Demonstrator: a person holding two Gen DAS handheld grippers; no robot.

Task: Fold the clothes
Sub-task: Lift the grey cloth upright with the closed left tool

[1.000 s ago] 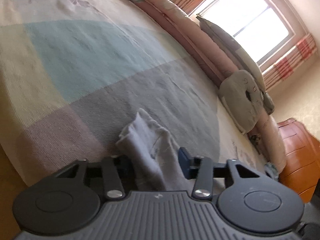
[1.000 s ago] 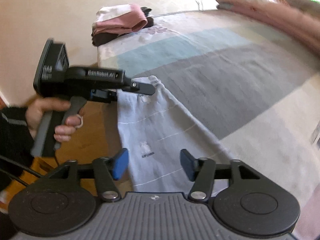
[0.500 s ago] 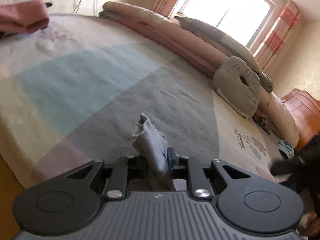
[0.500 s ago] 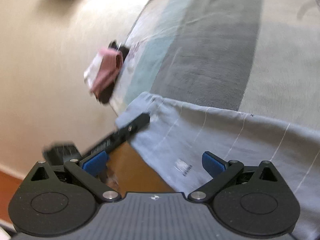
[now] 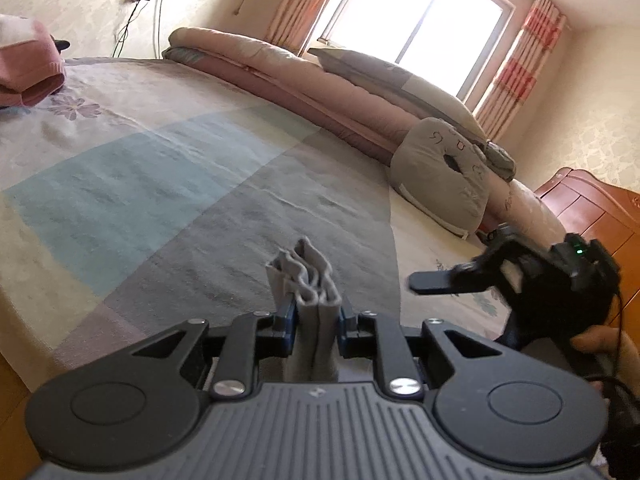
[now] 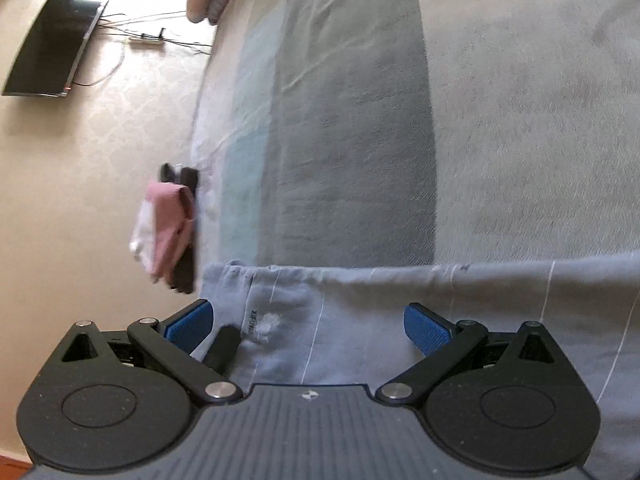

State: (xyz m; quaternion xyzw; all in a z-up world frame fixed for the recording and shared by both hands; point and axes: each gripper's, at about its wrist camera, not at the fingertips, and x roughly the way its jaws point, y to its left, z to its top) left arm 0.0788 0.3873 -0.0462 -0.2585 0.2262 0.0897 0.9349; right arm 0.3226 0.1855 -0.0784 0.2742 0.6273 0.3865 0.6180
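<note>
Grey-blue pinstriped cotton garment (image 6: 360, 320) stretches three-to-nine beneath the wide-open, empty right gripper (image 6: 310, 326); the left gripper (image 5: 317, 326) fingers pinch its bunched corner.

I've got a rolled duvet (image 5: 280, 76) and pillow (image 5: 440, 176) under the window (image 5: 420, 20), a wooden dresser (image 5: 592, 208), and a wall TV (image 6: 52, 44).

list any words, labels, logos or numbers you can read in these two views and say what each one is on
Small dark print on the light blue garment, next to a white patch near its left end: sideways and blurred, not readable.
Dark scribbled marks on the grey cushion: drawn shapes, not legible letters.
Faint writing on the pink bedding roll behind the cushion: too small to read.
Small emblem on each gripper's ribbed body: a symbol, no text.
Nothing else readable.
</note>
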